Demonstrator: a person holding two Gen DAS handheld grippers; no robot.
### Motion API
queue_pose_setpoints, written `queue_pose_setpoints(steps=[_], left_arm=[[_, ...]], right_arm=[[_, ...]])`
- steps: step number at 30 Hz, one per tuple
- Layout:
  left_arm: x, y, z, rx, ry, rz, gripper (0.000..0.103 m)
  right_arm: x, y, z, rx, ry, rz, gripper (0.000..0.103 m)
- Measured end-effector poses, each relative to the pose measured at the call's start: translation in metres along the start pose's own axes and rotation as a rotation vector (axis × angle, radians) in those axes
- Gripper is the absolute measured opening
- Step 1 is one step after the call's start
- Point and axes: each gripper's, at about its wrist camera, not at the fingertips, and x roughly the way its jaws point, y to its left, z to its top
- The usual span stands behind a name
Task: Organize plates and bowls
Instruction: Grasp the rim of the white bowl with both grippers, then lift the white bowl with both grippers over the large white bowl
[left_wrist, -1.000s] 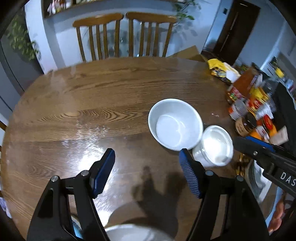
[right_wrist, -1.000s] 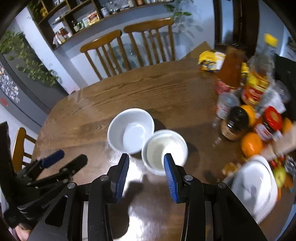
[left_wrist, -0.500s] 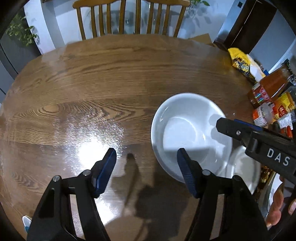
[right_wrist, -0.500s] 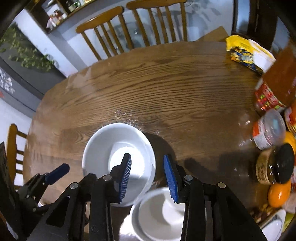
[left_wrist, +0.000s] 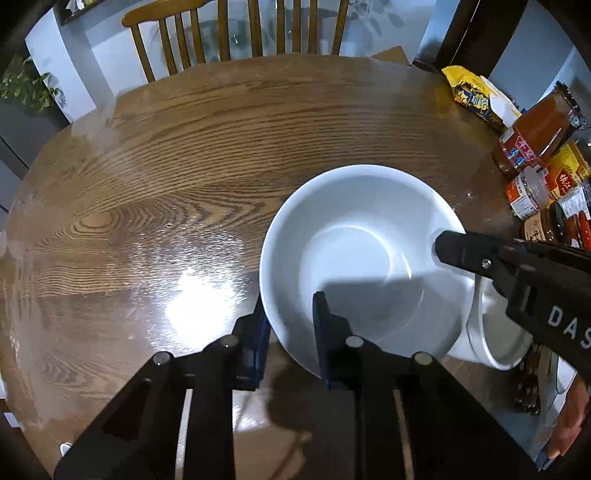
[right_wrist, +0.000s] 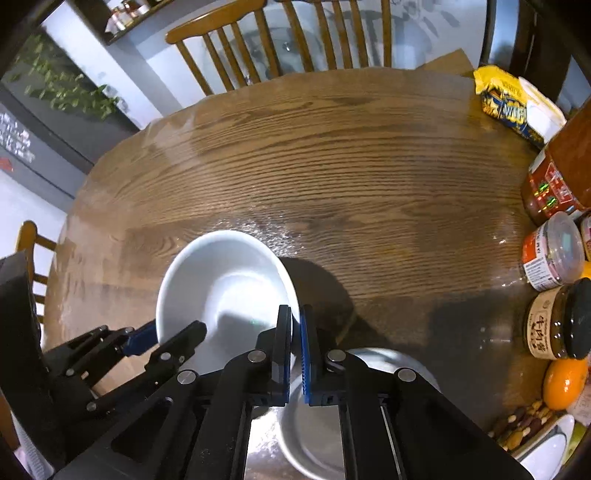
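A large white bowl (left_wrist: 354, 254) sits on the round wooden table (left_wrist: 184, 155). My left gripper (left_wrist: 290, 325) is shut on its near-left rim, one finger inside and one outside. My right gripper (right_wrist: 294, 328) is shut on the bowl's right rim (right_wrist: 221, 280); it also shows at the right of the left wrist view (left_wrist: 443, 247). A smaller white bowl (left_wrist: 495, 332) stands just right of the large one, partly under my right gripper (right_wrist: 317, 435).
Jars, sauce bottles and a snack packet (left_wrist: 476, 98) crowd the table's right side (right_wrist: 550, 254). An orange (right_wrist: 563, 382) and a dish of nuts (right_wrist: 524, 424) lie near the right front. Two wooden chairs (right_wrist: 280, 40) stand behind the table.
Both grippers moved in on the large bowl and closed on its rim, left on the near-left edge, right on the right edge. The bowl looms larger in both views.
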Motion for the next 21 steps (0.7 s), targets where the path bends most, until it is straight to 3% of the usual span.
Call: queue_pose_setpoints(steps=[8,14,21], left_arm=[[-0.051,0.015,-0.026,0.053,-0.096,-0.004,0.019],[-0.081,0.018,-0.057,0.094,-0.149,-0.02,0.019],[-0.107,0.009,-0.092,0.162,-0.199,-0.02,0.019]], right_arm=[[-0.035,0.021,-0.03,0.008,-0.078,0.048,0.006],[-0.069,0.035,-0.072,0.021,-0.159,0.071,0.006],[-0.087,0.047,-0.115,0.061,-0.193,0.101,0.006]])
